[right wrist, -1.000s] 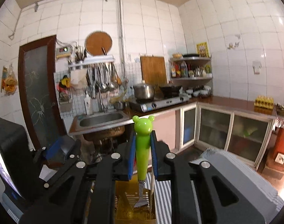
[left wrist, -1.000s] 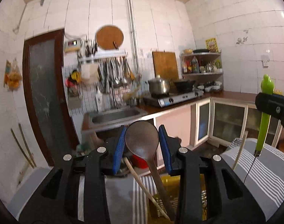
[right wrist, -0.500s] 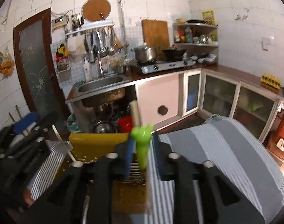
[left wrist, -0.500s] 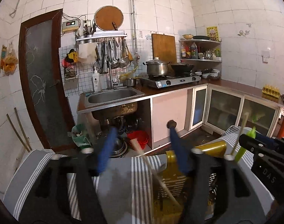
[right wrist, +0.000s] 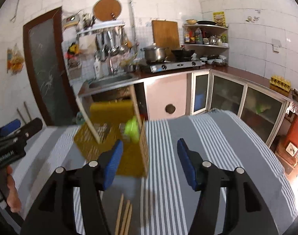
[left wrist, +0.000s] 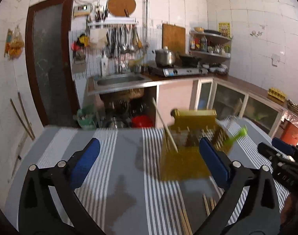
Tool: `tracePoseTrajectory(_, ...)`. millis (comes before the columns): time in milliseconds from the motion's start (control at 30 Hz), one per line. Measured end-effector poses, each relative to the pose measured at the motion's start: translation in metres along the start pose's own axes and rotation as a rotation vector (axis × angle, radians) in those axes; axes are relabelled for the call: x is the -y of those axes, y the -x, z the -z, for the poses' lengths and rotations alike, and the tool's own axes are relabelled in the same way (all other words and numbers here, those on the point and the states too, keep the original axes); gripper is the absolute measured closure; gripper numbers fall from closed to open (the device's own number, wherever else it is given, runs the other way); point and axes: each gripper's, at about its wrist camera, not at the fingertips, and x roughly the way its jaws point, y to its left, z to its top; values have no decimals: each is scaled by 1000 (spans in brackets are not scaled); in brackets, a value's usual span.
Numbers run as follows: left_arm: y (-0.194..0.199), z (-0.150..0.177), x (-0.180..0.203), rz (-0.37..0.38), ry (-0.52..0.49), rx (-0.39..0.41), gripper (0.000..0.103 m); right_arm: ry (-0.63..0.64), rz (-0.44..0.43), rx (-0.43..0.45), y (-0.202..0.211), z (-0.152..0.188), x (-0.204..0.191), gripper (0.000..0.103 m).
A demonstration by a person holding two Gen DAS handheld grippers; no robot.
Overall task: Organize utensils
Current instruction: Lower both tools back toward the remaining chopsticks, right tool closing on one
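A yellow slotted utensil basket (left wrist: 185, 152) stands on the striped table cloth (left wrist: 113, 168). A thin wooden handle (left wrist: 164, 126) leans out of it, and a green-handled utensil (left wrist: 237, 136) tilts at its right side. My left gripper (left wrist: 150, 160) hangs just before the basket, its jaws opening wide with nothing between them. In the right wrist view the basket (right wrist: 109, 143) and the blurred green handle (right wrist: 132, 130) lie ahead and left of my right gripper (right wrist: 149, 162), whose jaws are opening and hold nothing. Loose wooden chopsticks (right wrist: 125, 215) lie on the cloth (right wrist: 207, 141) below it.
More chopsticks (left wrist: 188, 221) lie near the front edge. The right gripper (left wrist: 276, 151) shows at the right of the left view, the left gripper (right wrist: 21, 127) and a person's hand (right wrist: 11, 193) at the left of the right view. Kitchen counter, sink and stove stand beyond the table.
Both grippers let go of their utensils, the spoon and the green-handled one, which now stand in the basket. Both have opened, drawn back and tipped down toward the table.
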Motion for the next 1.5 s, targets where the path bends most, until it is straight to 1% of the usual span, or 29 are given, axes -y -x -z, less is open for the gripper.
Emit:
tracePoseTrajectory(133,7,42,5,10,-5,-53,5,34,-5,-59,0,45,-6,46)
tracePoseTrajectory(267,0,81,8,-34,-5,-83,5,61,7,-136,-19,88,-10,46)
tracePoseTrajectory(367,-13,102,11,-73,-18,-109,5,44,9,-197,-35,105,-9,46)
tracePoseTrajectory(433,-22,109,10,-80,-23,-136,5,42,13,-225,-40,111,-10,46)
tracePoseTrajectory(533,-30,113,8,-65,-10,-167,5,44,15,-253,-45,117,-10,46)
tracePoseTrajectory(633,-33,114,10,-72,-16,-171,5,32,-8,-269,-47,117,-11,47)
tracePoseTrajectory(700,-36,117,13,-74,-29,-173,5,50,0,-279,-48,120,-16,48)
tracePoseTrajectory(733,-37,118,14,-76,-33,-178,5,61,3,-291,-50,121,-18,53)
tracePoseTrajectory(767,-39,119,15,-75,-35,-183,5,65,2,-306,-52,121,-19,56)
tracePoseTrajectory(833,-42,122,17,-70,-41,-197,5,64,5,-317,-54,122,-19,57)
tracePoseTrajectory(867,-43,123,18,-75,-46,-203,5,67,9,-317,-53,122,-19,60)
tracePoseTrajectory(967,-45,126,20,-81,-50,-218,5,69,-7,-347,-54,126,-23,64)
tracePoseTrajectory(1000,-46,127,20,-79,-49,-224,5,73,-4,-350,-56,127,-25,64)
tracePoseTrajectory(1033,-47,128,21,-75,-46,-233,5,83,4,-350,-56,127,-27,67)
tracePoseTrajectory(1067,-49,129,21,-70,-43,-240,5,83,1,-351,-55,126,-27,74)
tracePoseTrajectory(1100,-50,130,21,-64,-38,-248,5,79,-4,-353,-56,126,-28,77)
tracePoseTrajectory(1167,-51,132,20,-50,-26,-264,5,79,-8,-359,-58,125,-29,93)
tracePoseTrajectory(1333,-57,140,19,-13,-4,-315,6,85,-8,-357,-57,125,-26,96)
tracePoseTrajectory(1500,-63,147,22,9,-8,-366,7,81,3,-354,-56,123,-18,96)
